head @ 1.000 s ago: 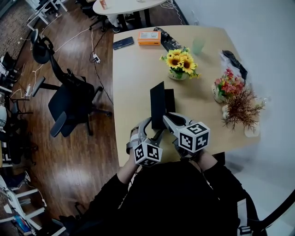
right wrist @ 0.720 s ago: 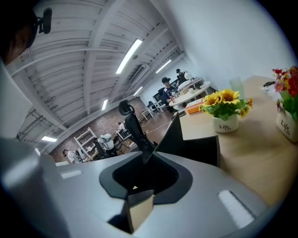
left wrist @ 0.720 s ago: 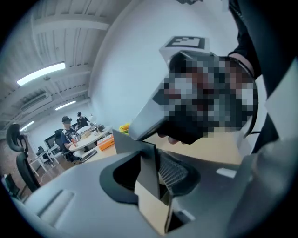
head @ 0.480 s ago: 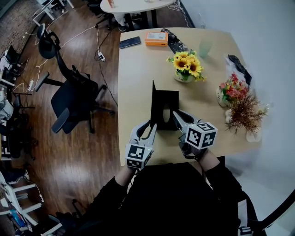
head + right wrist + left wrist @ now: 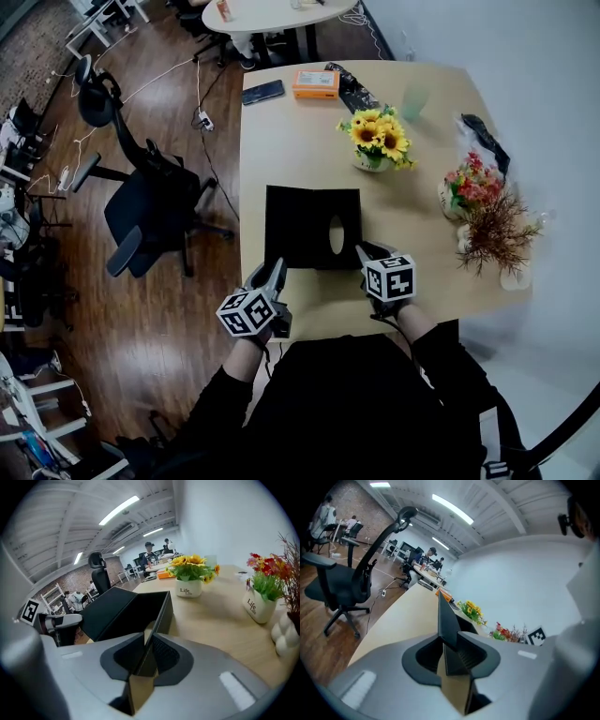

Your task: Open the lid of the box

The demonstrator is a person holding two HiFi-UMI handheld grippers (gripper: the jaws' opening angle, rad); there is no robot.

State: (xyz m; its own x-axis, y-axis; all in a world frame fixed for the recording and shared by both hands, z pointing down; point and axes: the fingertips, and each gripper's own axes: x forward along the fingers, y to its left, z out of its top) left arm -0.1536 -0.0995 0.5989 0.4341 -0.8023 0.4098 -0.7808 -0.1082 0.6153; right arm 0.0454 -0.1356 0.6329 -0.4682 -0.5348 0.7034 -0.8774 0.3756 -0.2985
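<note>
The black box (image 5: 345, 211) sits mid-table with its lid (image 5: 292, 230) swung wide open to the left. A pale oval shows on the box's inner face. My left gripper (image 5: 277, 272) is at the lid's near left corner. In the left gripper view the left gripper (image 5: 449, 641) is shut on the thin black lid panel (image 5: 446, 618). My right gripper (image 5: 364, 251) is at the box's near right corner. In the right gripper view the right gripper (image 5: 150, 645) is shut on the box wall (image 5: 161, 613), and the open lid (image 5: 108, 609) slopes away to the left.
A sunflower pot (image 5: 377, 141) stands just behind the box. A red-flower pot (image 5: 466, 183) and a dried brown plant (image 5: 492, 225) stand at the right. An orange box (image 5: 316, 82), a phone (image 5: 262, 91) and a green cup (image 5: 411, 94) lie at the far end. An office chair (image 5: 141, 206) stands left of the table.
The lid stood upright before and now lies open to the left. My left gripper has moved left with it and its jaws have shut on the lid. The right gripper has stayed on the box.
</note>
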